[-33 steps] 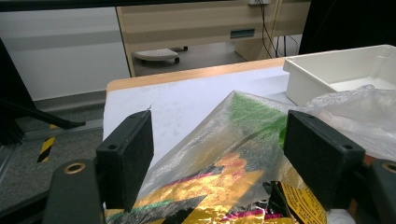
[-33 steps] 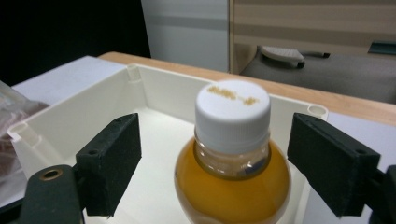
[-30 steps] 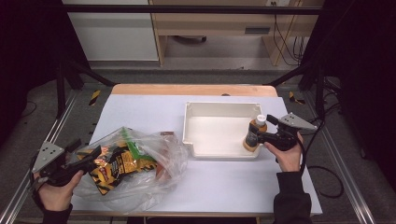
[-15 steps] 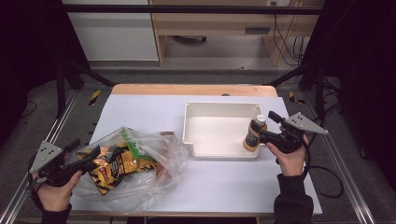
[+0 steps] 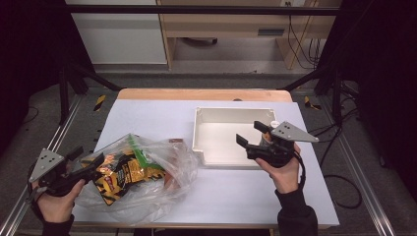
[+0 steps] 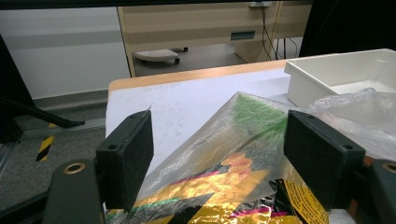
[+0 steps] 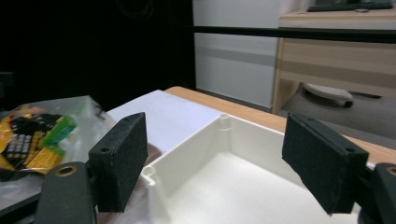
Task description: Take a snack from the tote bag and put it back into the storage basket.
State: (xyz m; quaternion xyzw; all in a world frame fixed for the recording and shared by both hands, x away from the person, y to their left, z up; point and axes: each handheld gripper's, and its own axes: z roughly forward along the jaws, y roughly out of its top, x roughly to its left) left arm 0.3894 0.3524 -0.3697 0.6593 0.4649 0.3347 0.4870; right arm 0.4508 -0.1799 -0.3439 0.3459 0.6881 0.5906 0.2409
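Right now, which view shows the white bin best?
High view: the whole white bin with all four walls, beside the right tool. The right gripper view gives a close look at one corner and the floor; the left gripper view catches just a corner behind the plastic bag.

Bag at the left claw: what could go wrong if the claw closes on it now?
1. The left claw is open with a loose corner of the bag between its jaws. It may pinch only thin film, which could slip or tear.
2. The packets lie loose inside, so they may slide and swing when the bag is lifted.
3. The bag lies close to the tray, so a pull might nudge it.
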